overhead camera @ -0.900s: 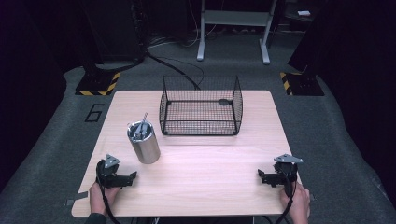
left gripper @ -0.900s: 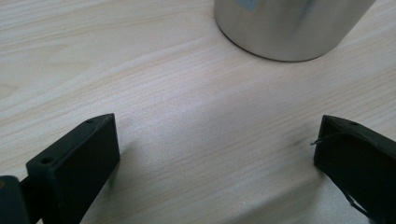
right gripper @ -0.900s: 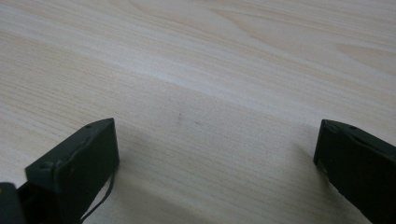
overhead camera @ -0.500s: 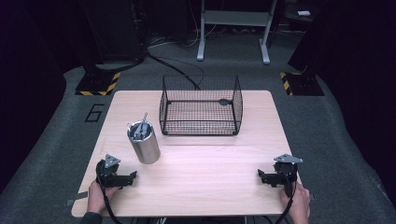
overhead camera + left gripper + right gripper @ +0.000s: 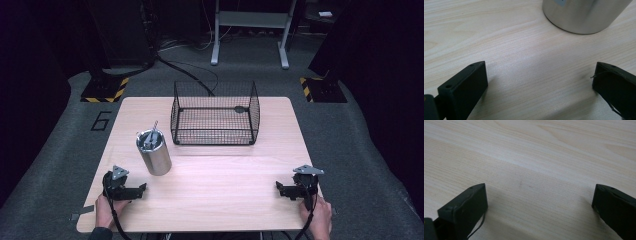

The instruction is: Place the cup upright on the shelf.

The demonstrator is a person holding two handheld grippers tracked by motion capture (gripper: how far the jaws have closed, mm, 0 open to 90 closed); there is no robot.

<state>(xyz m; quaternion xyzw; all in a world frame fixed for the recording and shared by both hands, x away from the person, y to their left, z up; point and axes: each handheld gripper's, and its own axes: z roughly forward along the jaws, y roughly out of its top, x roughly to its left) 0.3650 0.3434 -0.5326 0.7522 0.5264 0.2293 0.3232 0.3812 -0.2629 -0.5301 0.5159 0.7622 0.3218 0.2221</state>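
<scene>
Both grippers are resting on the table (image 5: 210, 200) near its front edge, the left gripper (image 5: 141, 188) by the front-left corner, the right gripper (image 5: 278, 186) by the front-right, jaws spread wide and holding nothing. The steel cup (image 5: 153, 152) is standing upright just beyond the left gripper, toward the left edge, with thin utensils (image 5: 150, 137) sticking up inside. The wire basket (image 5: 215, 114) is sitting at the back centre. The left hand (image 5: 103, 211) is lying nearer the cup, likely making the reach.
</scene>
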